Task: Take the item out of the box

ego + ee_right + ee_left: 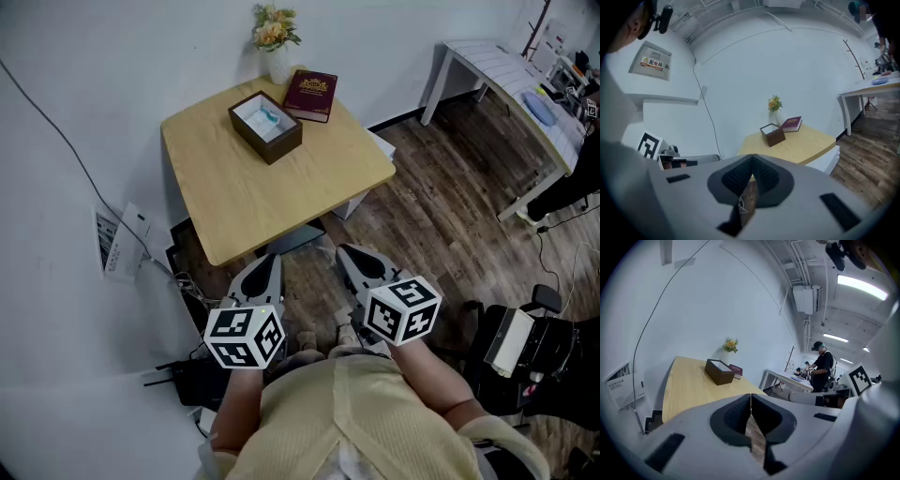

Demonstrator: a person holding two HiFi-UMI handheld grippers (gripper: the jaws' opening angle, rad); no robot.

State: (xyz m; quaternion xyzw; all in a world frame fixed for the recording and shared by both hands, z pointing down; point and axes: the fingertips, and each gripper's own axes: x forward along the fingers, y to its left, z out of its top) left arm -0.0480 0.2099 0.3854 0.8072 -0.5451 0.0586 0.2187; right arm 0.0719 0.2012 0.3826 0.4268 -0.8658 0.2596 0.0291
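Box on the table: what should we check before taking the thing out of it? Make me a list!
1. Box top open: ok.
2. Item visible inside: ok, something pale lies there.
3. Left gripper open: not ok, fingers shut, empty.
4. Right gripper open: not ok, fingers shut, empty.
5. Grippers near the box: not ok, both are short of the table.
6. Book clear of the box: cannot tell, it lies right beside it, maybe touching.
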